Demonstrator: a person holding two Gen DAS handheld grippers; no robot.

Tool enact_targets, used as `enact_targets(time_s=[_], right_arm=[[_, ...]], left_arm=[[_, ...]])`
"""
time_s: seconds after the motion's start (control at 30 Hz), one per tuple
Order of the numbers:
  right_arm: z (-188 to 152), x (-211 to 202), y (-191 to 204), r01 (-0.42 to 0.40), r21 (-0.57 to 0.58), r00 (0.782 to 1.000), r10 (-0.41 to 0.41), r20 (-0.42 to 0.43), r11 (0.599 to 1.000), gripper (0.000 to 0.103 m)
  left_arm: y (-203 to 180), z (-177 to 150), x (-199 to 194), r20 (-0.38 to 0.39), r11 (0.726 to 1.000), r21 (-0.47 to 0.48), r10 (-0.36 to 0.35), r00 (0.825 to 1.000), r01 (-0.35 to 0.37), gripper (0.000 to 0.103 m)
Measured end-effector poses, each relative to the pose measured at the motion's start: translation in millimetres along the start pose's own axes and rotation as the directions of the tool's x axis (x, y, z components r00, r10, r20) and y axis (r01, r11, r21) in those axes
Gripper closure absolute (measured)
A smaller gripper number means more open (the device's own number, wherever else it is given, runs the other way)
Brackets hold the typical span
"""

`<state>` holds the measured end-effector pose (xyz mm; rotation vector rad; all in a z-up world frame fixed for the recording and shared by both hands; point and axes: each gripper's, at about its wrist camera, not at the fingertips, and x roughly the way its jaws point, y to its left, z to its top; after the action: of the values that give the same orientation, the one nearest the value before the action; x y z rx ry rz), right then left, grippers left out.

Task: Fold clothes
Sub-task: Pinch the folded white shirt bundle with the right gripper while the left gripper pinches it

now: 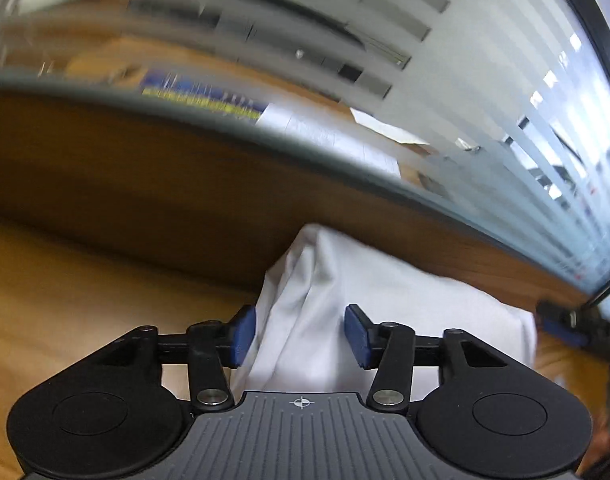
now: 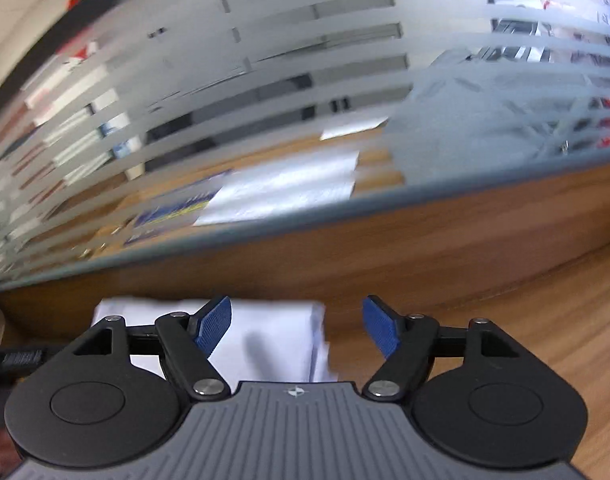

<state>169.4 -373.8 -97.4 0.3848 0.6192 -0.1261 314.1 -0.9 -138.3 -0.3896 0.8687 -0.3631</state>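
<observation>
A white garment (image 1: 385, 300) lies bunched and partly folded on the wooden table, close to the back partition. My left gripper (image 1: 301, 334) is open, its blue pads on either side of a raised fold of the cloth, not closed on it. In the right wrist view the same white garment (image 2: 273, 340) lies flat below and left of my right gripper (image 2: 297, 330), which is open and empty above the cloth's right edge. The right gripper's blue pad also shows at the right edge of the left wrist view (image 1: 565, 330).
A wooden table (image 2: 525, 320) runs under both grippers. A low wooden partition (image 1: 145, 184) topped with frosted striped glass (image 2: 265, 60) stands right behind the garment. Papers and a blue leaflet lie beyond the glass.
</observation>
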Motion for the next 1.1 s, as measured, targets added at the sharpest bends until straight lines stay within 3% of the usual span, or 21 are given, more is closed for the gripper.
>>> enact_targets(time_s=[0.1,0.17,0.2,0.27,0.37,0.47,0.6,0.87,1.0,1.1], right_arm=[[-25,0,2,-0.070,-0.018,0.995,0.068,-0.079,0.997,0.025],[-39,11,8,-0.094,-0.032,0.984,0.088,-0.158,0.995,0.036],[-44,15,12,-0.088,-0.046,0.981,0.078,-0.179,0.995,0.036],[-50,19,21,-0.063,-0.079,0.982,0.048,-0.183,0.995,0.050],[-47,14,26,-0.057,0.002,0.980,0.056,-0.193,0.998,0.071],[-48,5,32,-0.065,0.065,0.974,0.077,-0.214,0.996,0.073],[-63,-21,46,-0.072,0.055,0.964,0.084,-0.253,0.996,0.073],[-131,-102,55,-0.083,0.091,0.931,0.110,-0.349,0.992,0.073],[-150,-134,62,-0.087,0.074,0.915,0.109,-0.388,0.993,0.071],[-160,-149,71,-0.082,0.046,0.911,0.093,-0.401,0.996,0.069]], left_arm=[[16,-5,-1,-0.034,0.995,-0.085,-0.057,0.998,0.054,0.048],[25,-9,2,-0.069,0.987,-0.138,-0.095,0.993,0.085,0.047],[30,-12,4,-0.088,0.981,-0.165,-0.115,0.989,0.099,0.047],[33,-15,0,-0.111,0.978,-0.182,-0.127,0.986,0.105,0.046],[31,-20,-12,-0.144,0.980,-0.174,-0.126,0.981,0.101,0.047],[15,-35,-33,-0.190,0.993,-0.086,-0.093,0.977,0.078,0.049],[-4,-68,-66,-0.216,0.998,0.035,-0.043,0.975,0.052,0.050],[-9,-149,-144,-0.316,0.996,0.037,-0.067,0.946,0.083,0.052],[-12,-166,-170,-0.357,0.996,0.037,-0.059,0.932,0.078,0.052],[-10,-174,-180,-0.358,0.997,0.066,-0.013,0.933,0.039,0.052]])
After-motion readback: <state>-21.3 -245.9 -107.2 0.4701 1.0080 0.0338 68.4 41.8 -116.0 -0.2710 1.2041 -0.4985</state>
